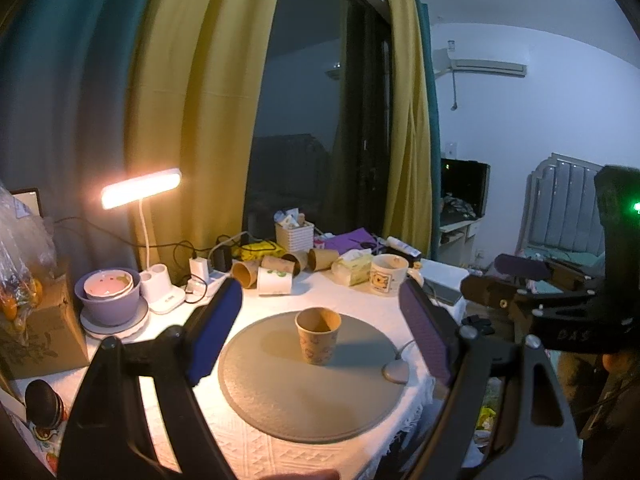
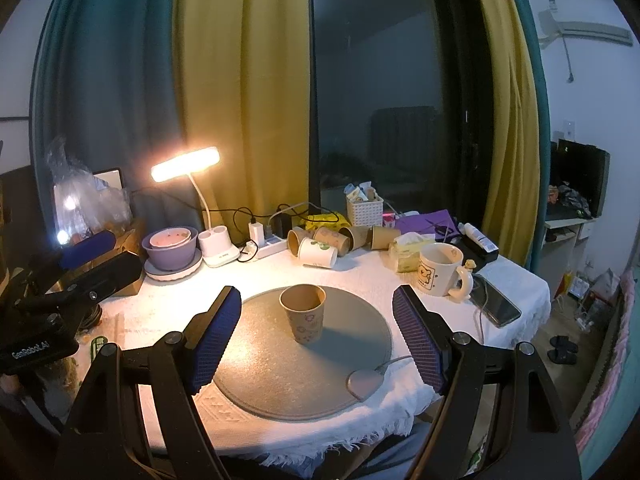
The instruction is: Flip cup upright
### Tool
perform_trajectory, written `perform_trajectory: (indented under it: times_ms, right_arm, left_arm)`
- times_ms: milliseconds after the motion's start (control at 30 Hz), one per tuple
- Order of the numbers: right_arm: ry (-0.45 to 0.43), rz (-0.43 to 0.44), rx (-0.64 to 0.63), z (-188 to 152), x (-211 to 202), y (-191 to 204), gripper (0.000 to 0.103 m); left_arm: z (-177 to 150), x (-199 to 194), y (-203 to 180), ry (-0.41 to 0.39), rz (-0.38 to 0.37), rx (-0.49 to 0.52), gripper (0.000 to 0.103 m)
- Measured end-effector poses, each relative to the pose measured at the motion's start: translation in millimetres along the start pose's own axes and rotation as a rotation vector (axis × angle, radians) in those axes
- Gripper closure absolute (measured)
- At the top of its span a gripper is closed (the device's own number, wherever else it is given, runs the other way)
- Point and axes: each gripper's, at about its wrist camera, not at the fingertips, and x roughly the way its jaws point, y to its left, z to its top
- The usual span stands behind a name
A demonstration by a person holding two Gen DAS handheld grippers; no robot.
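- One cup (image 2: pixel 303 314) stands upright, mouth up, a little far of centre on the round grey mat (image 2: pixel 248 376). Nothing touches it. I judge the flip done.
- Left gripper (image 1: pixel 322 334): jaws wide, holding nothing, hanging near of the cup with the cup showing between its pads.
- Right gripper (image 2: pixel 318 338): jaws wide as well, empty, also near of the cup and apart from it.
- Risk: the cup looks like light paper. A pad brushing its rim while I pull away could tip it back over.
- Risk: a small disc (image 2: pixel 365 383) with a cable lies on the mat's near right edge. A low sweep of the right gripper could snag it.
- Count: one cup on the mat; five or so spare cups (image 2: pixel 320 244) lying on their sides far of the mat, overlap makes this unsure; one mug (image 2: pixel 440 270) at far right; one lit lamp (image 2: pixel 186 170) at far left.
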Motion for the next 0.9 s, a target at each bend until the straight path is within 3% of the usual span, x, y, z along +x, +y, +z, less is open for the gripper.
perform_trajectory:
  times_ms: [900]
  right_arm:
    - [0.001,-0.001,0.0,-0.2,0.3,1.7,0.022]
  left_arm:
    - [0.4,-0.2,2.5,0.0,0.0,-0.005,0.021]
